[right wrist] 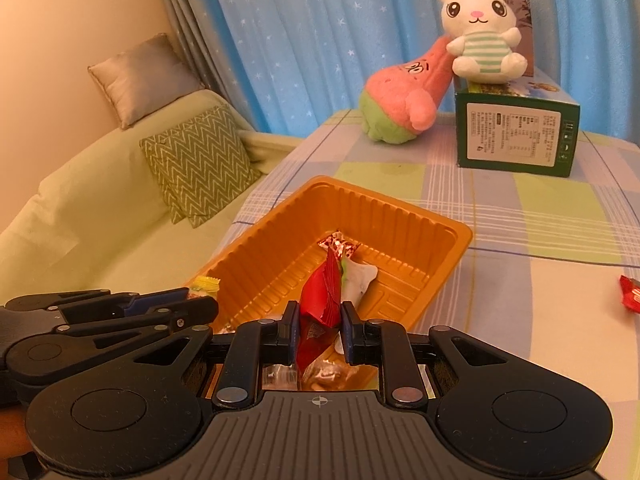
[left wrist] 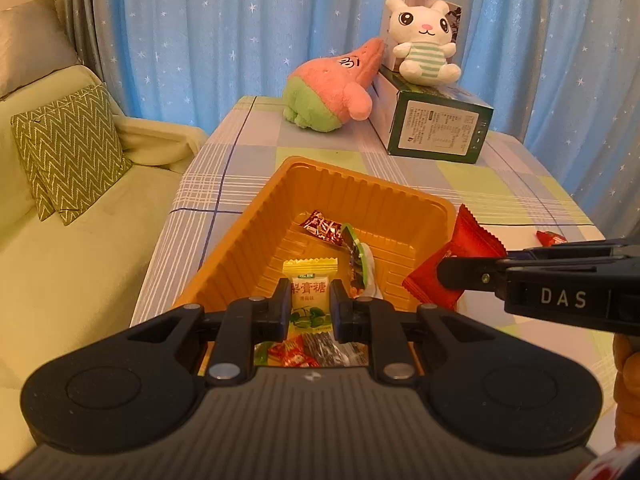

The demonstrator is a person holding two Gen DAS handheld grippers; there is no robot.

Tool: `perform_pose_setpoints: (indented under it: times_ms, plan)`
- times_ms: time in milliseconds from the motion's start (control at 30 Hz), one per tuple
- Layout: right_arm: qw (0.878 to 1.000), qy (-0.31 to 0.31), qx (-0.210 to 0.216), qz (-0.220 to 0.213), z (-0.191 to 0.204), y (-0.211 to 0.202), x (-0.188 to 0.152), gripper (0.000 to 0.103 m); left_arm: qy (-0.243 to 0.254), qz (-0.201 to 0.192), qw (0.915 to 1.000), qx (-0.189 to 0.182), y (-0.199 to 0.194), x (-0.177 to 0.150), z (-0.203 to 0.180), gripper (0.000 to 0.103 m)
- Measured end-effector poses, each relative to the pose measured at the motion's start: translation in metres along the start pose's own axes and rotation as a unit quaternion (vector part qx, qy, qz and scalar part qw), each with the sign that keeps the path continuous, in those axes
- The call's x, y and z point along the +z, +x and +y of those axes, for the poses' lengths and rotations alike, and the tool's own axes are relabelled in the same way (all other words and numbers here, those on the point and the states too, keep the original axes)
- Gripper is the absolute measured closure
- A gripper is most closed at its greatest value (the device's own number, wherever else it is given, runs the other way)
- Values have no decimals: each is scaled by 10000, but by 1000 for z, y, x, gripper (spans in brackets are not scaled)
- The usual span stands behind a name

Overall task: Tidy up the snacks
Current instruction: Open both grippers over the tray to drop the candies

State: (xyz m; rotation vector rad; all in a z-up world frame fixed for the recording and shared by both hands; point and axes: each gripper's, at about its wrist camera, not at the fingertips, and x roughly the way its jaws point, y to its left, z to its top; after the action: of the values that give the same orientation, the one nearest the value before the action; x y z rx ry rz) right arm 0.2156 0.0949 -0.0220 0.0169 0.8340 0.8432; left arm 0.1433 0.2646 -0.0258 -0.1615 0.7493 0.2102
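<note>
An orange plastic tray (left wrist: 256,224) (right wrist: 404,216) sits on the checked tablecloth and holds several wrapped snacks (left wrist: 322,229). My left gripper (left wrist: 310,298) hangs over the tray's near end, shut on a yellow candy packet (left wrist: 310,280) held upright. My right gripper (right wrist: 320,322) is shut on a red snack packet (right wrist: 320,294) (left wrist: 468,248), also above the tray's near end. Each gripper shows from the side in the other's view: the right one (left wrist: 452,272) by the tray's right rim, the left one (right wrist: 200,306) at its left corner.
One red candy (left wrist: 551,238) (right wrist: 631,294) lies loose on the cloth to the right. Behind the tray stand a green-and-white box (left wrist: 436,124) with a white plush rabbit (left wrist: 424,36) on it and a pink plush (left wrist: 332,88). A sofa with cushions (left wrist: 72,152) lies left.
</note>
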Motion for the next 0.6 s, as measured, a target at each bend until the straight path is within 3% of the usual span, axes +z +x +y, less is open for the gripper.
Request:
perform_pose_setpoints:
  times_ms: [400,433,500,600]
  plan:
    - [9997,215,-6,106,-12,23,11,82,47,148,9998,-135,32,10,5,84]
    - [9997,226,-8,113,-13,24,10,82,52,133,9998,-140,33,10,6,81]
    - [9996,253,-2,134,-14,24,9,82,74,115,9999,-61,35,9,5,55]
    - [9994,302,14,174,-16,24,6,82,38,101,9999,-62,32,7,8,54]
